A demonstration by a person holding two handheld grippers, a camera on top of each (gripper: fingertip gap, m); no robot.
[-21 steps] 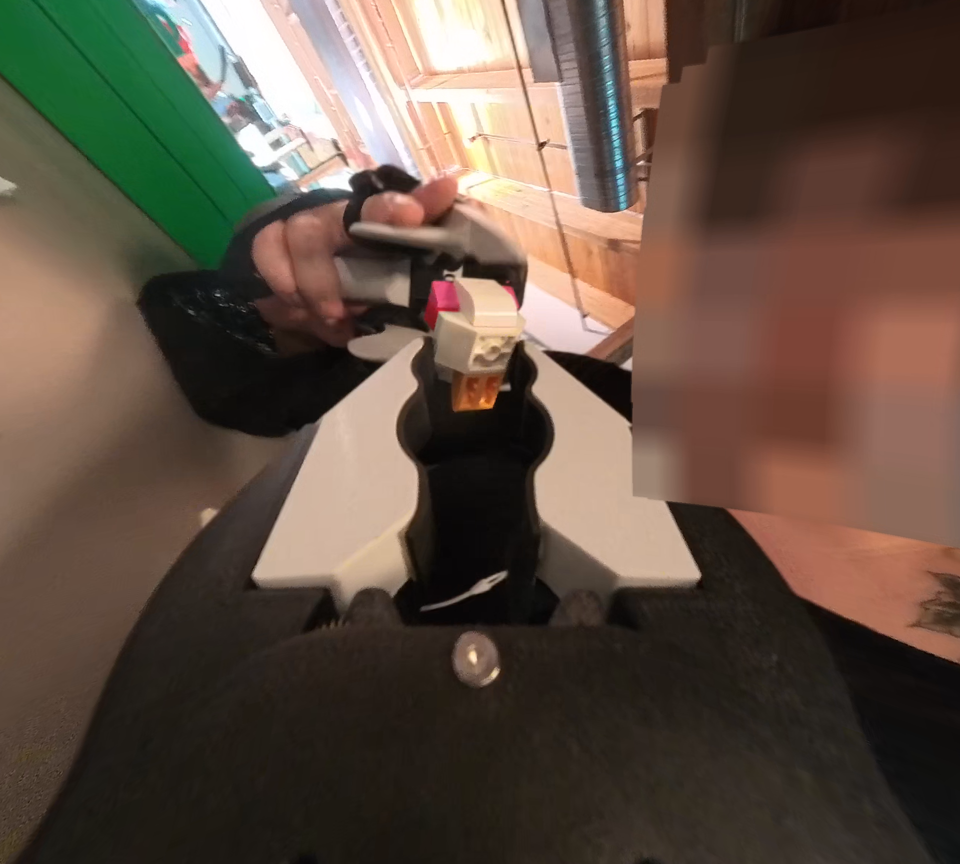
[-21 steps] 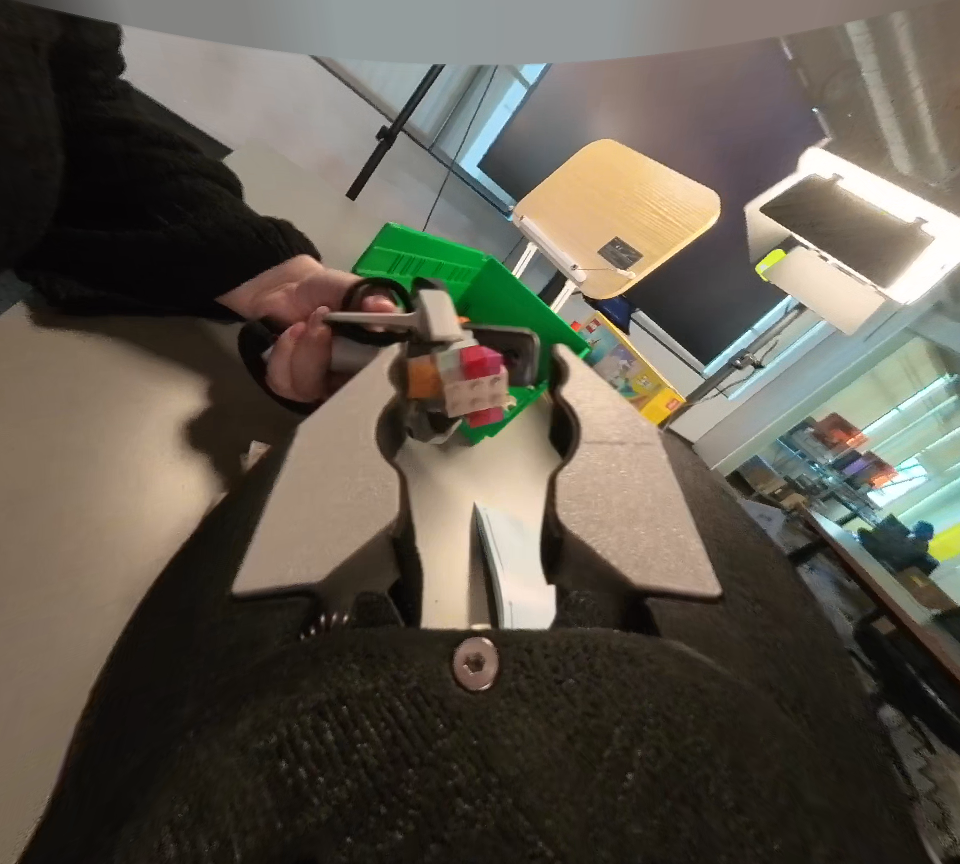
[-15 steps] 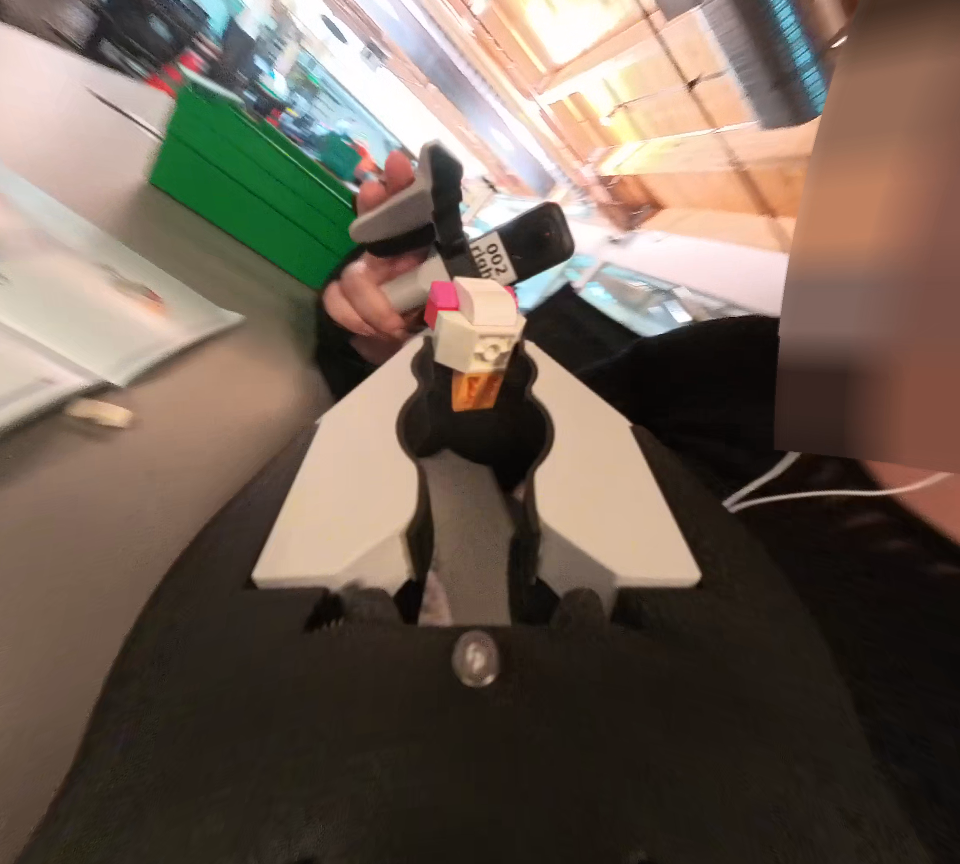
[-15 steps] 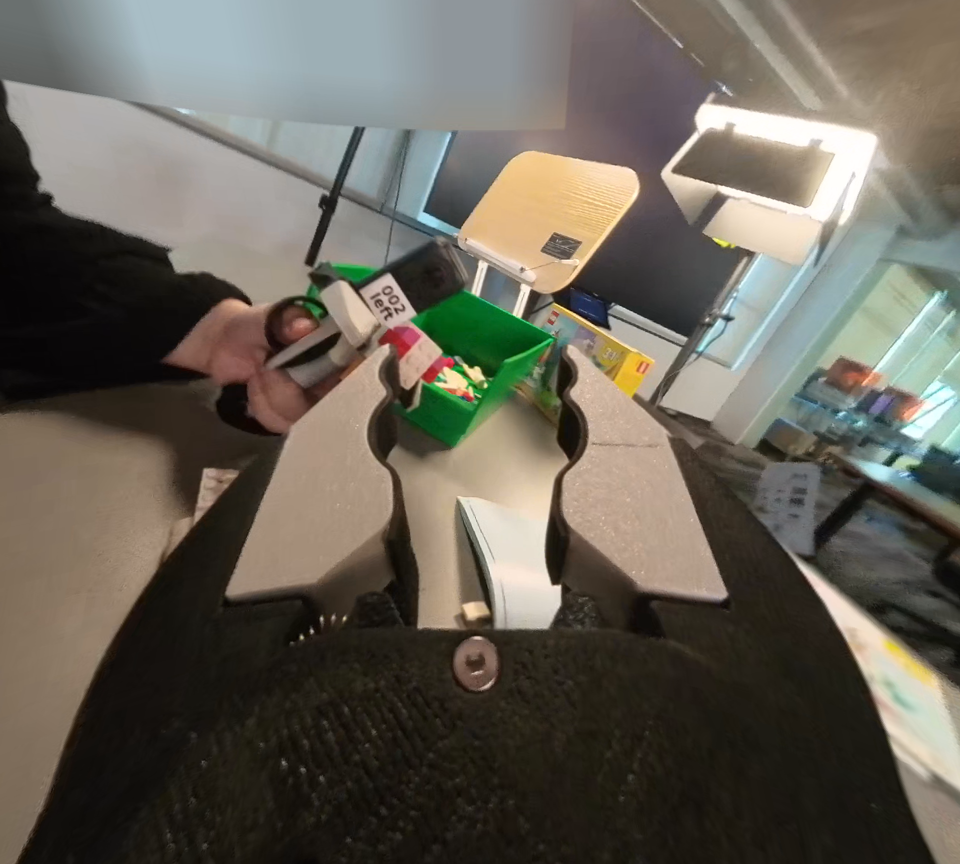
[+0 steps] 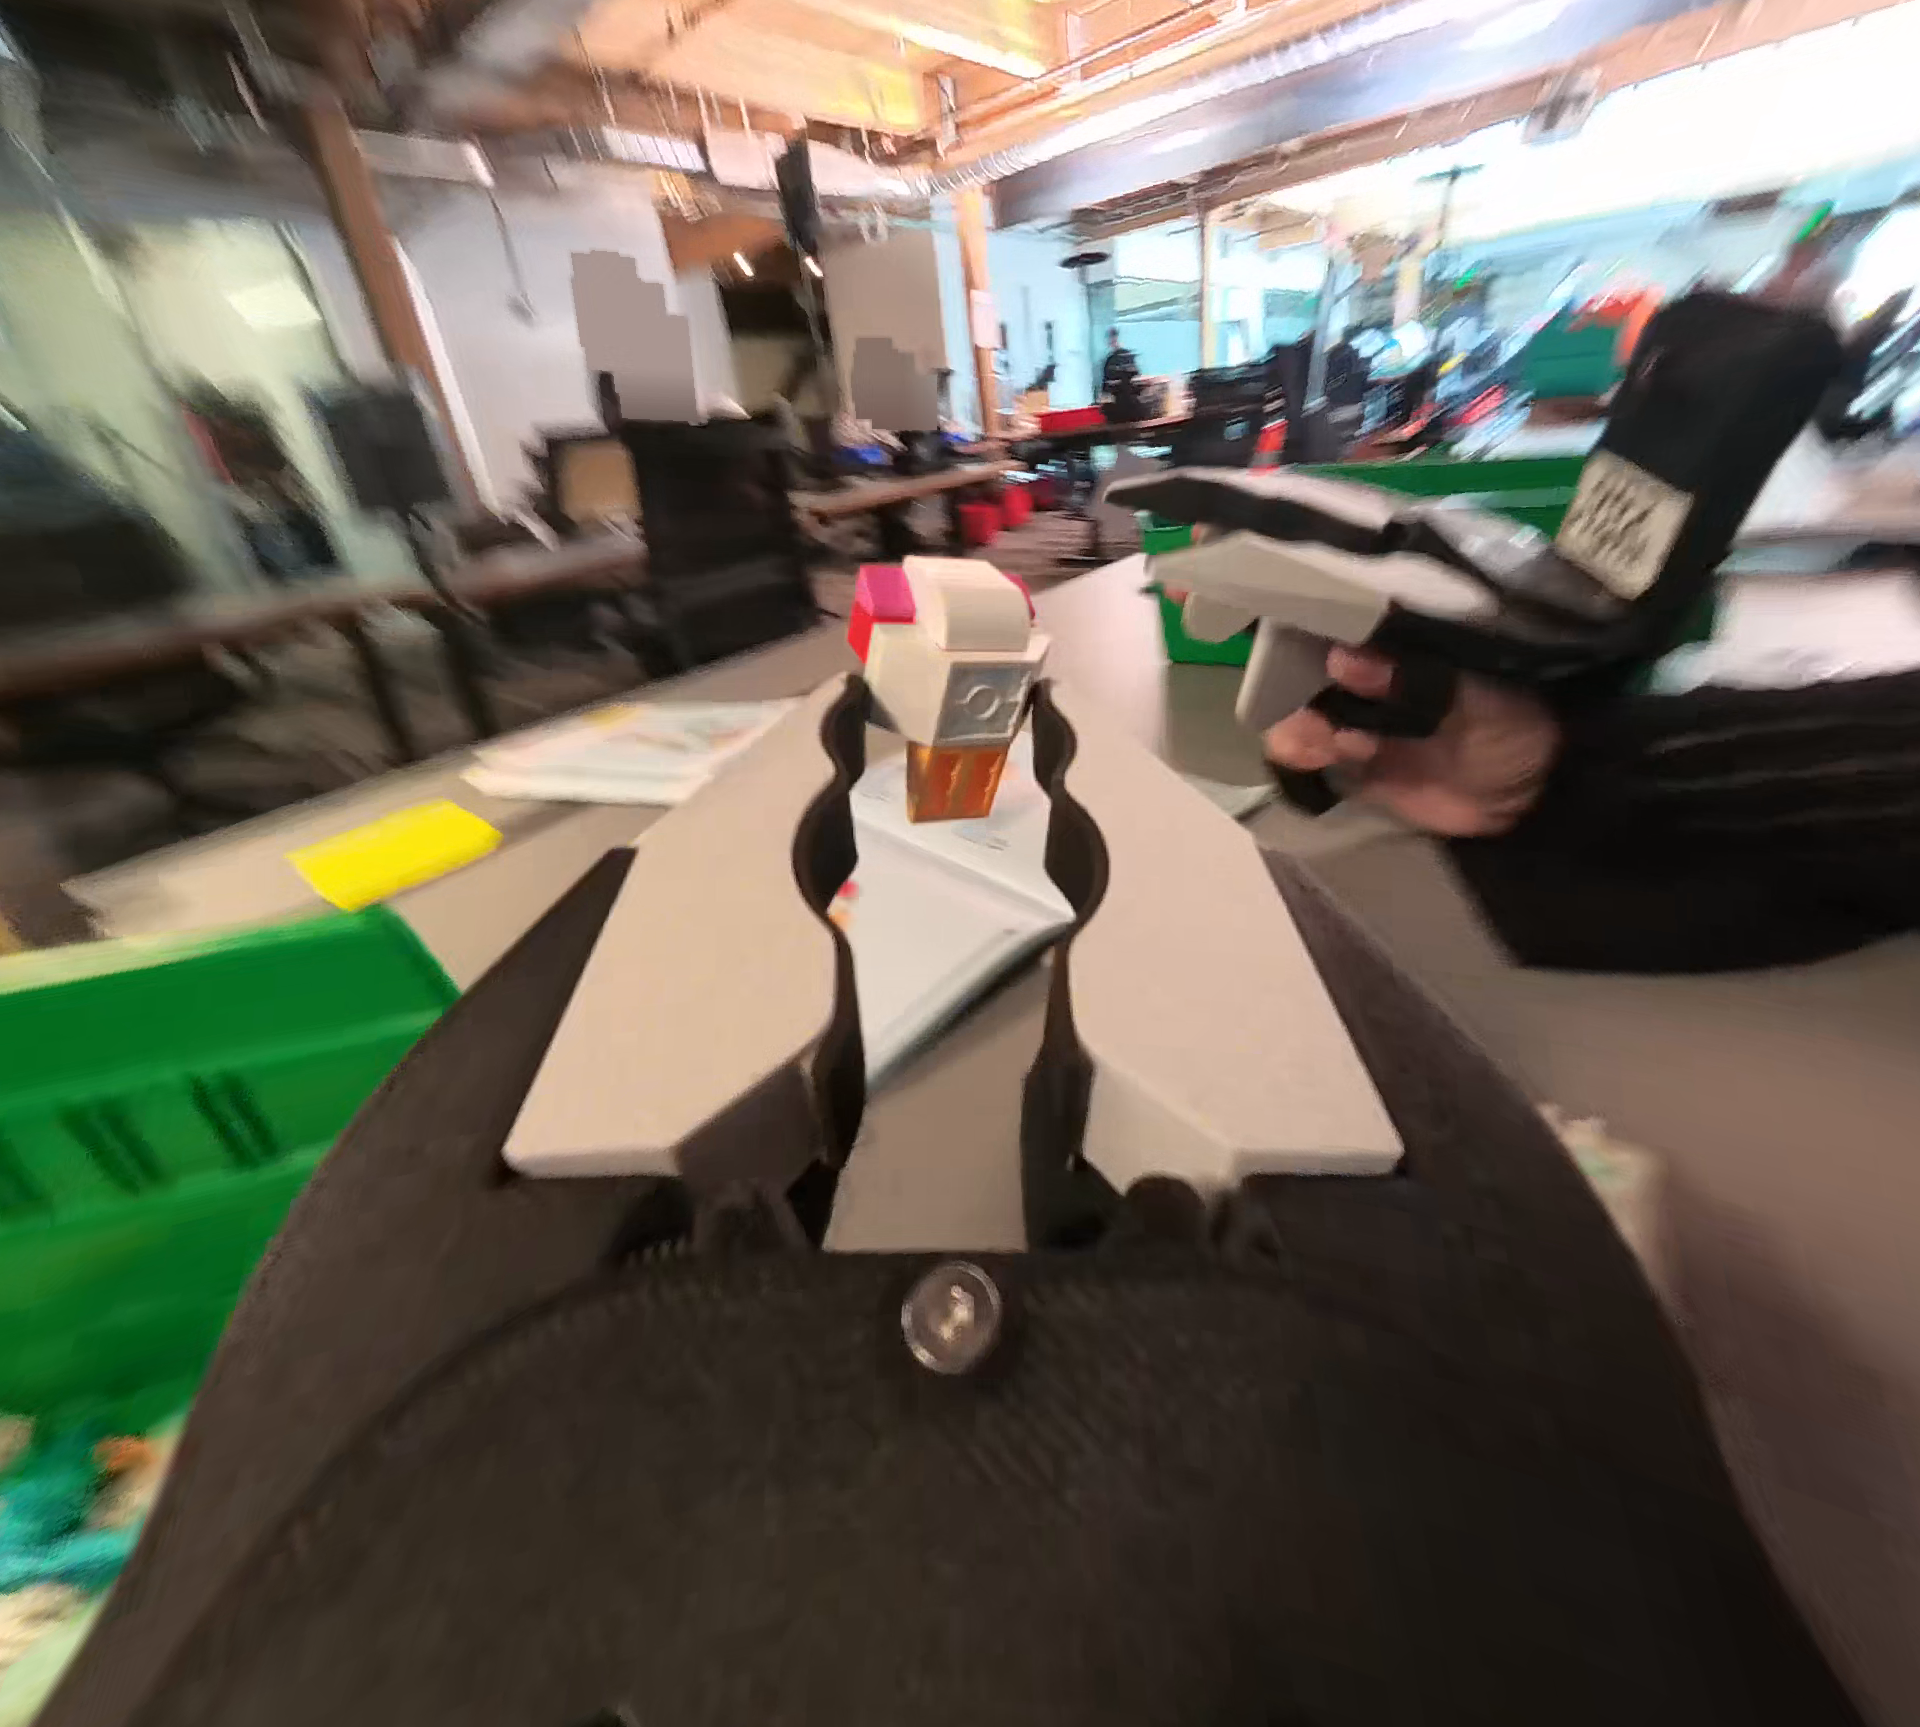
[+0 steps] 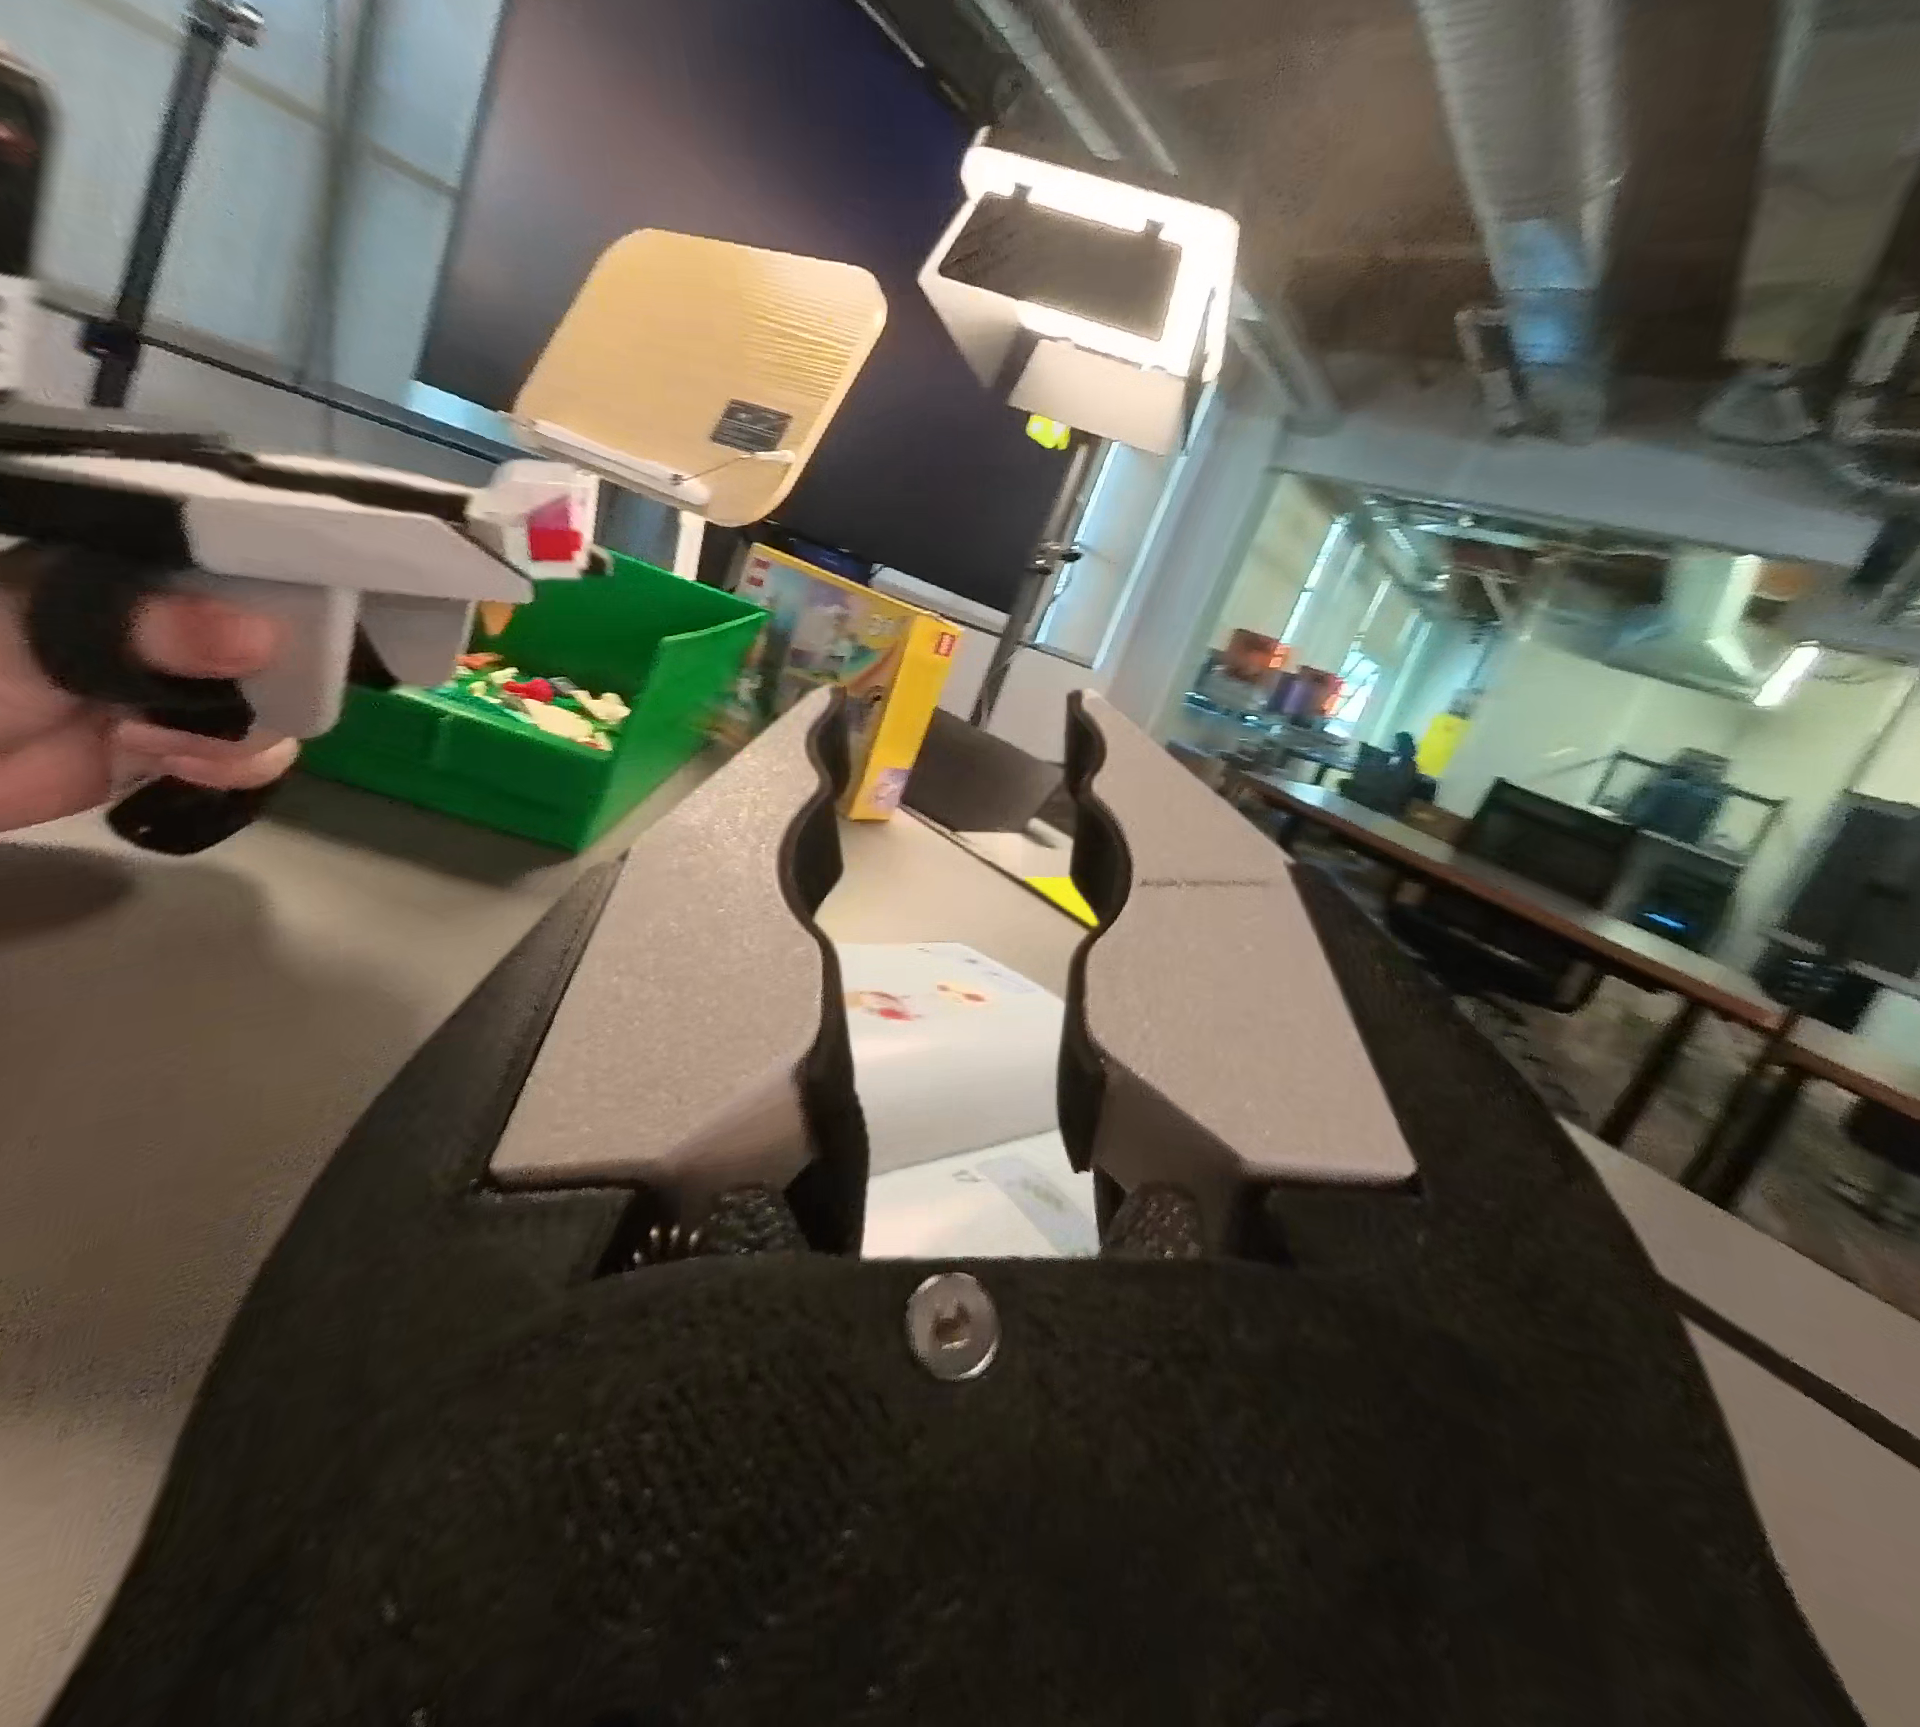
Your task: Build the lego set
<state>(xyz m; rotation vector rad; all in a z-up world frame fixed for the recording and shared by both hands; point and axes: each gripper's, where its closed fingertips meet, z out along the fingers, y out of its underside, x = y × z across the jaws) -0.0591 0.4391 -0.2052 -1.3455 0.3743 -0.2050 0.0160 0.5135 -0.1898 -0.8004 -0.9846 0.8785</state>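
Observation:
My left gripper (image 5: 945, 703) is shut on a small lego assembly (image 5: 958, 638) made of white, pink, grey and clear orange pieces. It holds the assembly at its fingertips, up above the grey table (image 5: 1558, 1054). My right gripper (image 6: 951, 709) is open and empty, with its jaws wide apart above the instruction booklet (image 6: 956, 1054). In the left wrist view the right gripper (image 5: 1138, 534) is off to the right in a hand, apart from the assembly. In the right wrist view the left gripper (image 6: 488, 534) is at the left with the assembly (image 6: 556, 539).
A green bin (image 6: 623, 773) with loose lego pieces stands on the table, with a yellow lego box (image 6: 894, 711) beside it. Another green bin (image 5: 187, 1106) is at the lower left of the left wrist view. A flat yellow piece (image 5: 395, 849) and open booklets (image 5: 634, 747) lie on the table.
Both grippers have swung apart and now point level over the table. The right gripper has drawn away from the assembly. The left gripper still holds the assembly.

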